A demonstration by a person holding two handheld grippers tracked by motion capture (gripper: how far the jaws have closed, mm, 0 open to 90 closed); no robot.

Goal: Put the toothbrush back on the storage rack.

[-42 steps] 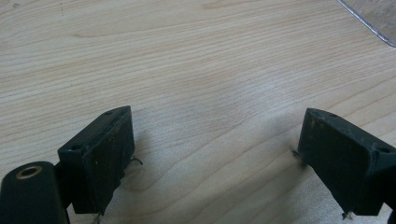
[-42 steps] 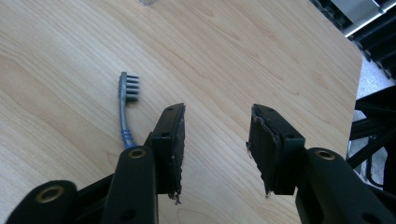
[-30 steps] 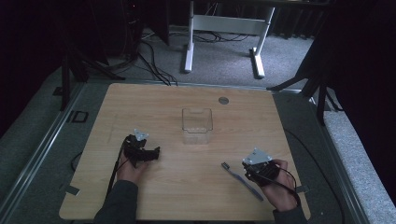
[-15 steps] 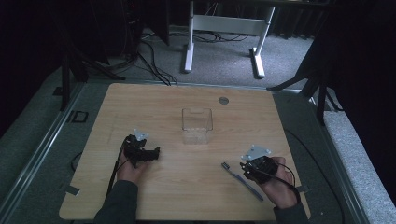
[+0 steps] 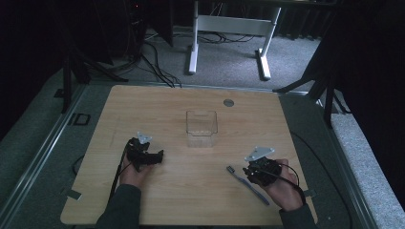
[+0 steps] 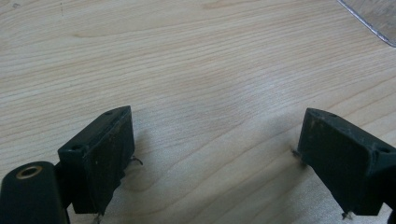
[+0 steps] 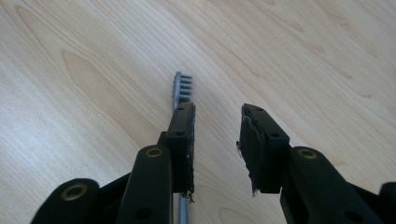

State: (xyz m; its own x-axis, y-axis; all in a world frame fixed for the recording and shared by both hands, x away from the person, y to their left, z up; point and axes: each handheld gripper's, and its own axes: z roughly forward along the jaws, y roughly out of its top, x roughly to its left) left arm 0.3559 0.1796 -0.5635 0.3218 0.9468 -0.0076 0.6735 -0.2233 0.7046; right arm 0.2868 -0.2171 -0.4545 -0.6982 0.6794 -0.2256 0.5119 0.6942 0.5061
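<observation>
Clear box (image 5: pixel 201 129) stands mid-surface (image 5: pixel 157 102), well apart from both claws; a small grey disc (image 5: pixel 229 102) sits near the far edge. Nothing lies between right claw and toothbrush.

Toothbrush (image 5: pixel 248 185) lies flat near the near right corner, bristle head toward the centre.

Right claw (image 5: pixel 251 172): jaws partly open, holding nothing; one jaw sits over the handle, the brush outside the gap.

Left claw (image 5: pixel 155 157): jaws wide open over bare wood, empty.

Since a second ago the right claw has shifted closer to the toothbrush; left claw unchanged.
</observation>
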